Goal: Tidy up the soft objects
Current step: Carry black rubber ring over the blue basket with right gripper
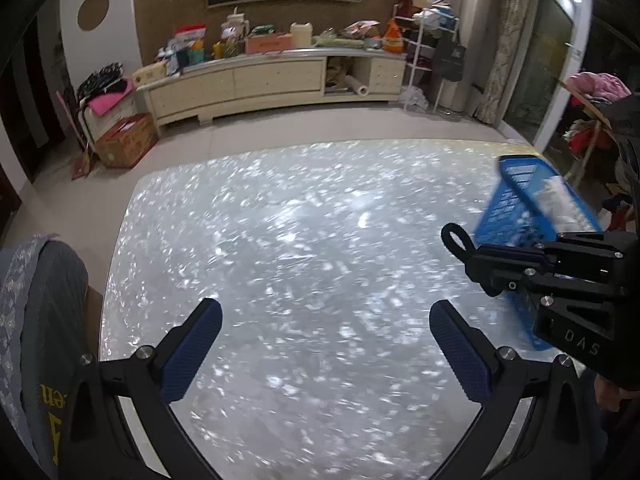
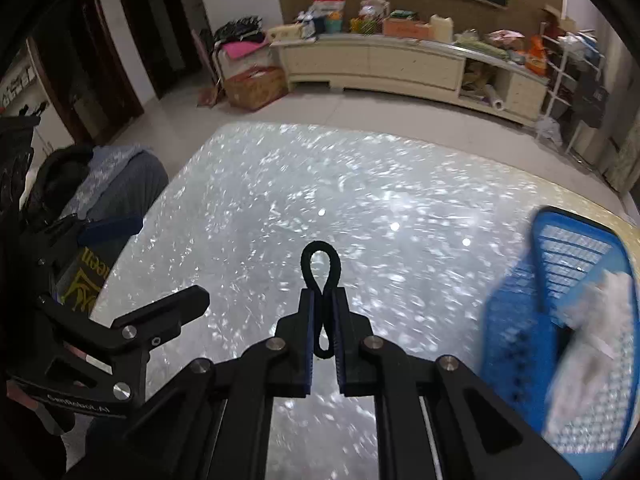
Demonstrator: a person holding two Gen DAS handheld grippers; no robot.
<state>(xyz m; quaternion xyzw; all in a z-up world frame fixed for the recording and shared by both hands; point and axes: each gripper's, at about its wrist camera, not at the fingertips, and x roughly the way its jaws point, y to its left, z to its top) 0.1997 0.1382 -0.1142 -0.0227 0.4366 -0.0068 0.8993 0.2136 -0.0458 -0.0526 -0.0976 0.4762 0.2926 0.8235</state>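
My right gripper (image 2: 323, 316) is shut on a black hair tie (image 2: 320, 268), whose loop sticks out past the fingertips above the glittery table (image 2: 360, 200). It also shows in the left wrist view (image 1: 480, 254), with the hair tie (image 1: 454, 236) at its tip. My left gripper (image 1: 325, 344) is open and empty over the table's near side. A blue plastic basket (image 2: 568, 320) stands at the table's right edge with something white and soft (image 2: 604, 304) in it; it shows blurred in the left wrist view (image 1: 520, 208).
A folded grey garment with yellow lettering (image 1: 44, 320) lies at the table's left edge. A cream cabinet (image 1: 272, 80) loaded with clutter runs along the far wall. A cardboard box (image 1: 124, 140) stands on the floor at the left.
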